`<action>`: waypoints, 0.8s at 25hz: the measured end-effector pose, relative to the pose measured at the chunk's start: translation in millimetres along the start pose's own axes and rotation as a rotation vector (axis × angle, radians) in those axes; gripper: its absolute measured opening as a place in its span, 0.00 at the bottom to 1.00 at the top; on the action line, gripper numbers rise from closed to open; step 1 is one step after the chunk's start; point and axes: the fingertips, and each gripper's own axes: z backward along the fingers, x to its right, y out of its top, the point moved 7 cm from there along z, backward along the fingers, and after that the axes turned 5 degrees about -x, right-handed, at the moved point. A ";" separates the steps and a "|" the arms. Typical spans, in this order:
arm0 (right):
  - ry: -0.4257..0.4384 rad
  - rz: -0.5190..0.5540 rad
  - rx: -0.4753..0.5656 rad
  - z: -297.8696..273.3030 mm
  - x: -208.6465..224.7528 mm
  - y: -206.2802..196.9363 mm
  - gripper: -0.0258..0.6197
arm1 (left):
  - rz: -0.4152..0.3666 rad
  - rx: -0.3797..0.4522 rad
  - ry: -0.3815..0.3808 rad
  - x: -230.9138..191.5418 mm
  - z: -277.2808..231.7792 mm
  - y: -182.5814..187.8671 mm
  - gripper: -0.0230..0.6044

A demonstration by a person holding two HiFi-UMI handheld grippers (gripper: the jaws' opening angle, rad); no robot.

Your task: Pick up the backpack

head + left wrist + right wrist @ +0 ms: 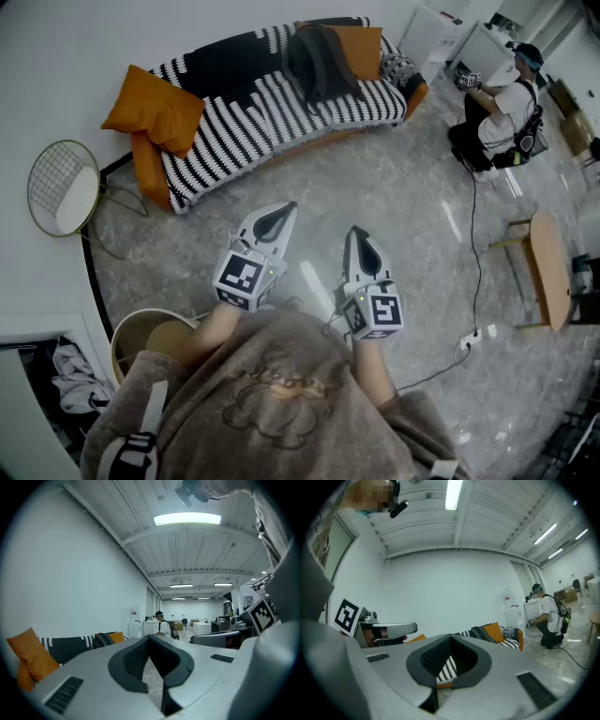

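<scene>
Two tools, left tool [284,210] and right tool [356,232], jaws together, empty | backpack [319,58] on sofa [234,117] | open floor [394,197] between.

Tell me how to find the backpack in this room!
Look for the long sofa with black-and-white stripes at the top of the head view. Near its right end, the backpack slumps on the seat in front of an orange cushion. It is the only dark grey, floppy thing there, while the cushion behind it is bright orange.
</scene>
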 end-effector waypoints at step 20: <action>0.015 -0.076 0.034 -104.2 84.4 14.4 0.04 | -0.016 -0.008 -0.018 -57.6 -130.6 6.8 0.04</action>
